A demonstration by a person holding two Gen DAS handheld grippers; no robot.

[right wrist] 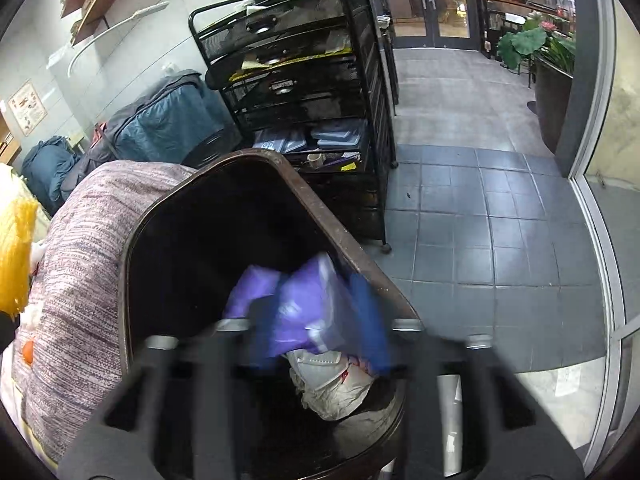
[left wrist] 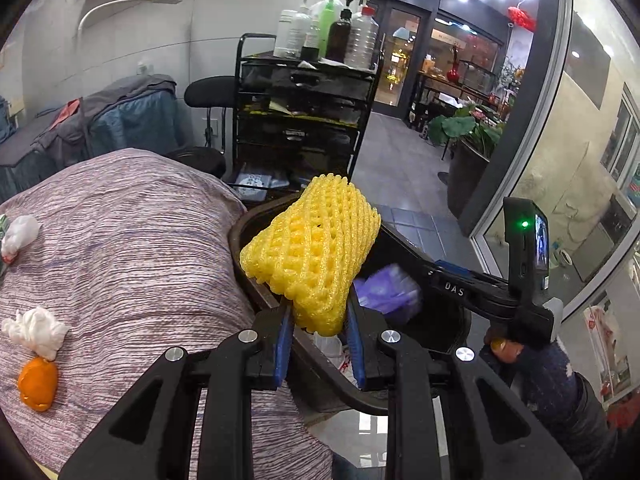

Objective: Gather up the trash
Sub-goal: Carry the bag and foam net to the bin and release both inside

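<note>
My left tongs [left wrist: 320, 320] pinch the yellow foam net [left wrist: 312, 252] over the bin's [left wrist: 248, 276] near rim; my right tongs [right wrist: 320, 320] gape, purple wrapper [right wrist: 296, 304] between them. I'd carry the net toward two o'clock, then release.

A salon-like shop — trolley [left wrist: 304, 120] of pump bottles [left wrist: 328, 30], glass doors [right wrist: 428, 0], padded couch [left wrist: 120, 248].

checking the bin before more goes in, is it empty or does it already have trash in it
Not empty: the bin already holds a purple bag and crumpled white paper at the bottom.
</note>
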